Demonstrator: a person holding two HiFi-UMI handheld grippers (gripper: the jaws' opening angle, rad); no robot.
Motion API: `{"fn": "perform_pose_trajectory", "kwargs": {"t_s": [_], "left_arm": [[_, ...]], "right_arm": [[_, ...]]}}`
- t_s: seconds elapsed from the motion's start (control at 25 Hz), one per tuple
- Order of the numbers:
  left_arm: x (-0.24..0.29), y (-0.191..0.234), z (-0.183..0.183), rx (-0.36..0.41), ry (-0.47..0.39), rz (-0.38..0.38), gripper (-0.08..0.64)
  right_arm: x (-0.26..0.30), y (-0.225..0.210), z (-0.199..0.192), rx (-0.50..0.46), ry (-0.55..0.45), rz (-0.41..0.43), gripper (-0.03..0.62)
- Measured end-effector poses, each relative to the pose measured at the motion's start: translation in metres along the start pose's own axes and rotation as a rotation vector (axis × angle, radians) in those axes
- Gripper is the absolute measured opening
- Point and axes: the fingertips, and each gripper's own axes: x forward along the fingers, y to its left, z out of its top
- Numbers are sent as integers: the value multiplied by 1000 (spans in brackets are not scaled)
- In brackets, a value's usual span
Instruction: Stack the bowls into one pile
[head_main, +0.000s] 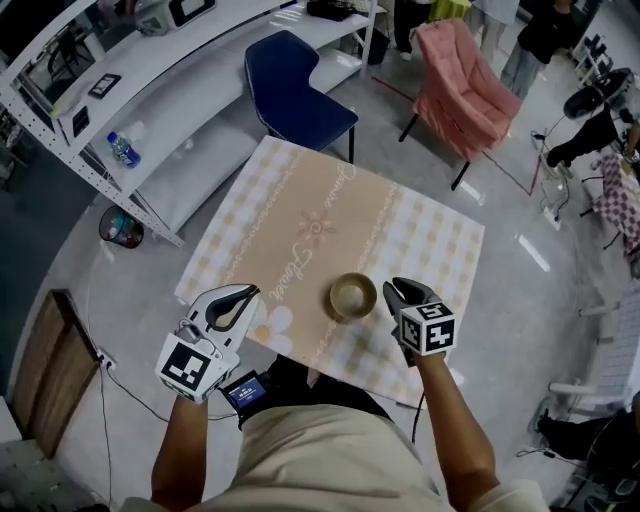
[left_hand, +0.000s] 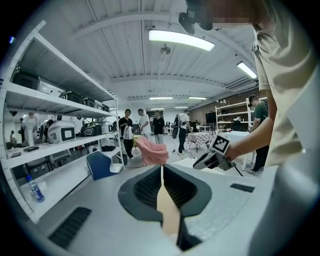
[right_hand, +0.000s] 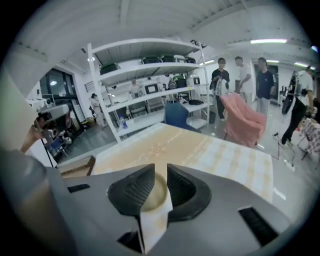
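Note:
A single pile of beige bowls (head_main: 352, 296) sits on the checked tablecloth (head_main: 330, 215), near the table's front edge. My right gripper (head_main: 398, 291) hovers just right of the pile; its jaws stand a narrow gap apart with nothing gripped. In the right gripper view the bowls (right_hand: 158, 192) show through that gap, below the right gripper (right_hand: 160, 170). My left gripper (head_main: 236, 301) is at the table's front left corner, well clear of the pile and shut on nothing. In the left gripper view the left gripper (left_hand: 161, 166) has its tips touching, and the bowls are hidden.
A blue chair (head_main: 295, 95) and a pink armchair (head_main: 465, 85) stand beyond the table's far side. White shelving (head_main: 150, 90) with a water bottle (head_main: 122, 150) runs along the left. A wooden board (head_main: 50, 365) lies on the floor at left. Several people stand in the background.

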Motion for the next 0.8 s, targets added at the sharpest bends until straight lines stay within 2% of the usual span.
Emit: {"fn": "perform_pose_trajectory", "kwargs": {"t_s": [0.12,0.24,0.36,0.56,0.8], "left_arm": [[-17,-1,25,11,-21,15,18],[-34,-2,49,-7,-53,24,18],[-47,-2,70,-18,-85,28,18],[-66,-7,97,-3,-139,-5,18],[-99,-19,104,23,-179,-91,18]], "right_arm": [[-41,27,54,-75,-171,92,15],[-87,57,102,-176,-317,153,5],[-130,83,138,-264,-418,177,3],[-192,126,172,-347,-517,191,3],[-236,192,175,-421,-547,157,3]]}}
